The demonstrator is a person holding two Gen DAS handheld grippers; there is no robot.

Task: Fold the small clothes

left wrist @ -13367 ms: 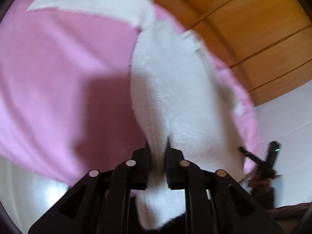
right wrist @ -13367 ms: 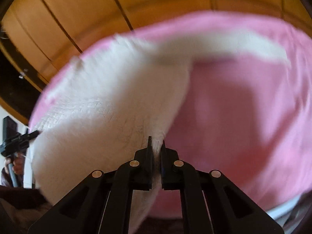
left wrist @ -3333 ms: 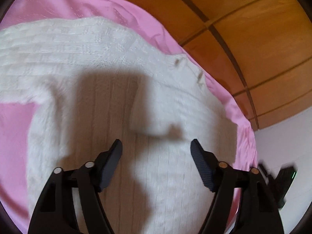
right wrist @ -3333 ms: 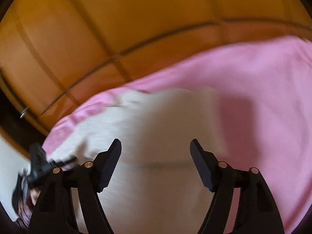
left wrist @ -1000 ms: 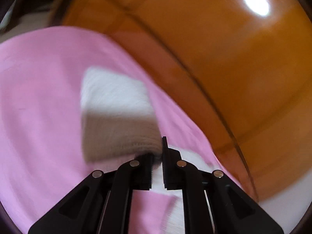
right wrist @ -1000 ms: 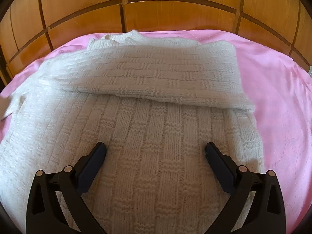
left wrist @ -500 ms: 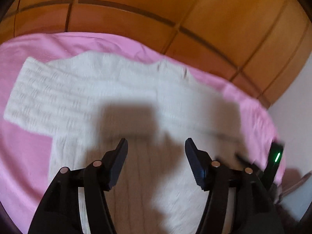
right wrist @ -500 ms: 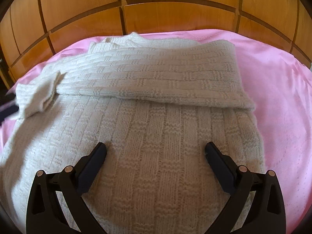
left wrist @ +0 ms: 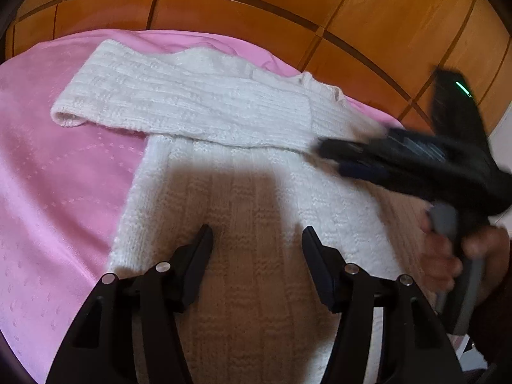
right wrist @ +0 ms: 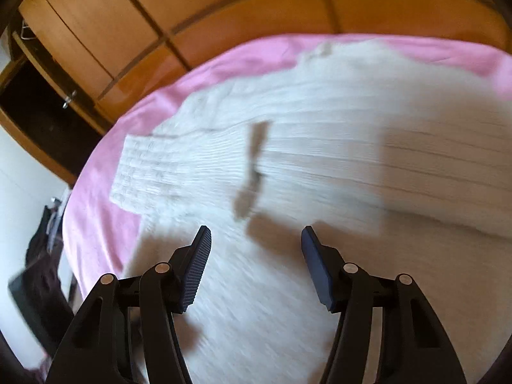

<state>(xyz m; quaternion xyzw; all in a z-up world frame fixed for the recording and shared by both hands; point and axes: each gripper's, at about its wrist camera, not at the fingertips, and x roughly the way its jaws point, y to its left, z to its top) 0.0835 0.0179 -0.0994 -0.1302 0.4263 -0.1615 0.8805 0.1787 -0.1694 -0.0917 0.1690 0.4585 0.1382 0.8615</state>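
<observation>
One white knitted sweater (left wrist: 256, 172) lies here, with two sleeves (left wrist: 179, 105) folded across it, on one pink sheet (left wrist: 54, 192). Two grippers count in: the left gripper (left wrist: 256, 240) and the right gripper (right wrist: 256, 240), each with two fingers spread apart. One wooden panelled wall (left wrist: 288, 3) stands behind.

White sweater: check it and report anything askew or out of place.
On the white sweater, both sleeves are folded across the chest, but the cuff of one sticks out past the body's edge onto the pink sheet. Both grippers are open, holding nothing.

Pink bedspread (left wrist: 57, 192) before orange wood-panelled wardrobe doors (left wrist: 256, 9).
</observation>
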